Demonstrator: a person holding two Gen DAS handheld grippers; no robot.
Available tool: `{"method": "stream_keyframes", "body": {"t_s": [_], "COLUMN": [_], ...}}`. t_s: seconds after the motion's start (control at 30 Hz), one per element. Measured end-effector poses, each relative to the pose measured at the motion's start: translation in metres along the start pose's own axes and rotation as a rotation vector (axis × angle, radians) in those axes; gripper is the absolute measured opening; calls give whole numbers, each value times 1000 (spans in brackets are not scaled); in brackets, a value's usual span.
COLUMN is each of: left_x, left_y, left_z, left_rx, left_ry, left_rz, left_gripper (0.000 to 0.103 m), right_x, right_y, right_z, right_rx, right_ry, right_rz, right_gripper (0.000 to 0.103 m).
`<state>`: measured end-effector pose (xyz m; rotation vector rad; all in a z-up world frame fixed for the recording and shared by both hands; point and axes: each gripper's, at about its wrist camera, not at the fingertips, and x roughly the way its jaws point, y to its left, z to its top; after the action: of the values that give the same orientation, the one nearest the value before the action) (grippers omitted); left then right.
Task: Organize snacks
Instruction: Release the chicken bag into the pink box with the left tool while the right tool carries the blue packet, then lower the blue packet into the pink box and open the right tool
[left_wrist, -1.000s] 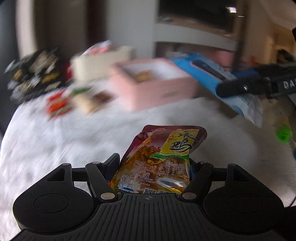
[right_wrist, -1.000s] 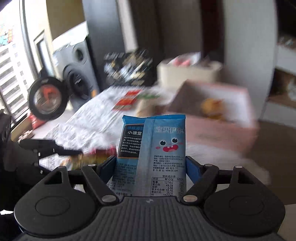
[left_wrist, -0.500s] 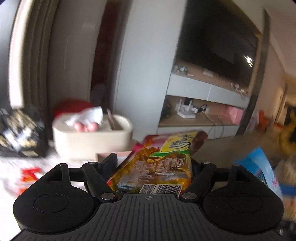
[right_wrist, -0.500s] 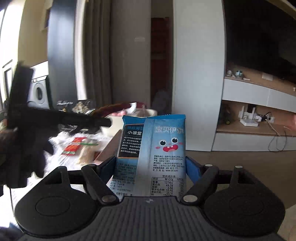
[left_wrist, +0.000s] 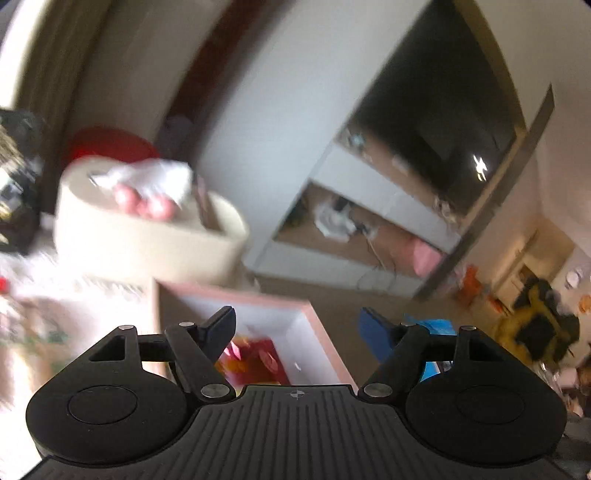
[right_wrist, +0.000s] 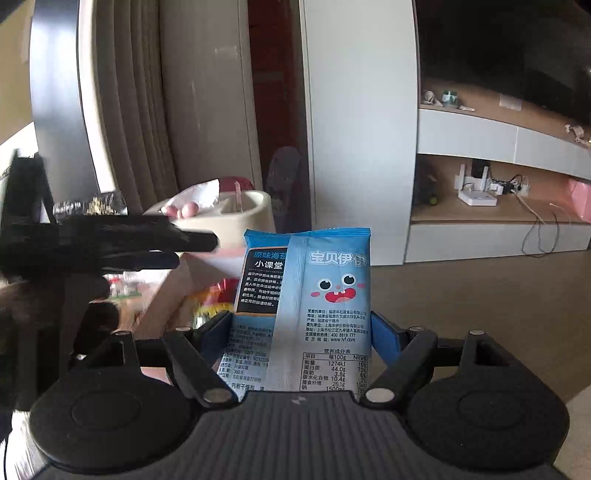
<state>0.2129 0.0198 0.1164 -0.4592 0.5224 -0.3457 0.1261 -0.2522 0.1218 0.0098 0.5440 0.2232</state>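
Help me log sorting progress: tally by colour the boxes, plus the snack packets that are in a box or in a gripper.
Pink box: 1
Beige box: 1
Blue packet, held in the right gripper: 1
Red-and-yellow packet, in the pink box: 1
Total: 4

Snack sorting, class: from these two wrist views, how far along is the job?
Done: a red and yellow packet lies in the pink box, under the empty left gripper, whose jaws are closing. In hand: the right gripper grips the blue packet. Left: boxing it, plus blurred snacks on the white table.
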Motion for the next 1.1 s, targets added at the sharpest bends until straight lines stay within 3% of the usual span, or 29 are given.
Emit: {"method": "stream_keyframes", "body": {"t_s": [0.13, 0.2, 0.37, 0.57, 0.63, 0.7, 0.77, 0.87, 0.93, 1.03, 1.1], "left_x": [-17, -32, -69, -89, -92, -101, -106, -104, -99, -93, -89], "left_y": [16, 23, 63, 139, 151, 153, 154, 158, 164, 169, 170], "left_z": [2, -6, -23, -29, -31, -35, -40, -44, -47, -52, -53], "left_rx": [34, 56, 93, -44, -67, -50, -7, 33, 15, 17, 22], "left_ry": [21, 26, 9, -12, -22, -36, -42, -23, -10, -2, 6], "left_rz": [94, 128, 222, 362, 381, 394, 416, 442, 431, 437, 440], "left_gripper": [79, 79, 79, 79, 79, 79, 79, 79, 79, 79, 79], "right_x": [25, 41, 97, 112, 132, 151, 157, 157, 155, 141, 137], "right_y": [14, 24, 52, 39, 43, 51, 61, 75, 75, 57, 63], "right_z": [31, 37, 24, 23, 18, 9, 1, -1, 4, 18, 22], "right_rx": [23, -29, -165, 67, 81, 34, -31, -141, -108, 64, 4], "right_ry": [-58, -69, 122, 203, 297, 357, 322, 276, 300, 282, 276], "right_rz": [48, 47, -9, 200, 171, 88, 20, 10, 97, 245, 130], "right_gripper": [80, 83, 84, 85, 85, 85, 85, 85, 85, 85, 85]}}
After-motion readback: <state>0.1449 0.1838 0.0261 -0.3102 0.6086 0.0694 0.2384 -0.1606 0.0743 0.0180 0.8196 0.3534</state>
